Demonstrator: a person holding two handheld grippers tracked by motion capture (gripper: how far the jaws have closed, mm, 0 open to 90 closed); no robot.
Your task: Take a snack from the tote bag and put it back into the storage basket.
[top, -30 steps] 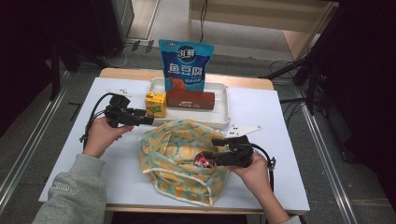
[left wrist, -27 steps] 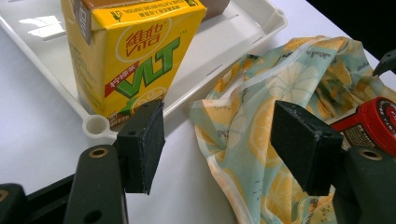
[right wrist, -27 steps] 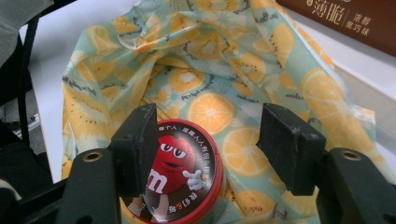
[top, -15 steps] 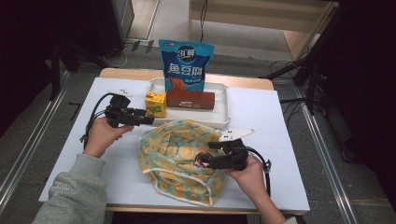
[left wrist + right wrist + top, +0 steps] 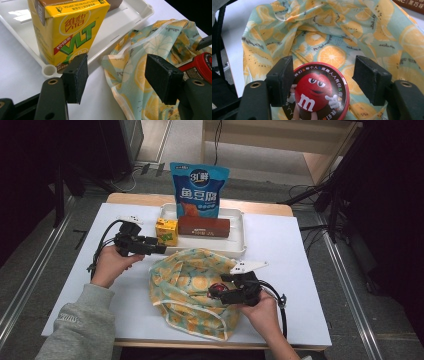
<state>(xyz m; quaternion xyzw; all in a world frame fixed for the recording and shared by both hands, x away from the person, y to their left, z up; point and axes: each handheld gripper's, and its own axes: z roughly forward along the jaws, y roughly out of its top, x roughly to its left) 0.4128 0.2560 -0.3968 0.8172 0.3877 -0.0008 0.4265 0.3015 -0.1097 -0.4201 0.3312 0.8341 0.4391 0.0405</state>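
A fabric bag (image 5: 186, 281) printed with lemons and oranges lies open on the white table. My right gripper (image 5: 223, 291) hovers over its mouth (image 5: 324, 30). A round red M&M's tin (image 5: 317, 92) sits between the jaws of my right gripper (image 5: 324, 62), which have just been opening. The left pad is at the tin's rim and the right pad stands off it. My left gripper (image 5: 161, 250) is open and empty at the bag's far-left edge (image 5: 150, 42). My left gripper (image 5: 117, 62) points at a yellow drink carton (image 5: 67, 27) in the tray's corner.
A white tray (image 5: 235, 247) behind the bag holds the yellow carton (image 5: 166, 231) and a brown box (image 5: 203, 226). A blue snack pouch (image 5: 198, 190) stands upright at its far side. Bare white table lies left and right of the bag.
The right hand has drifted slightly left over the bag with the tin between its jaws. The left hand has stayed where it was.
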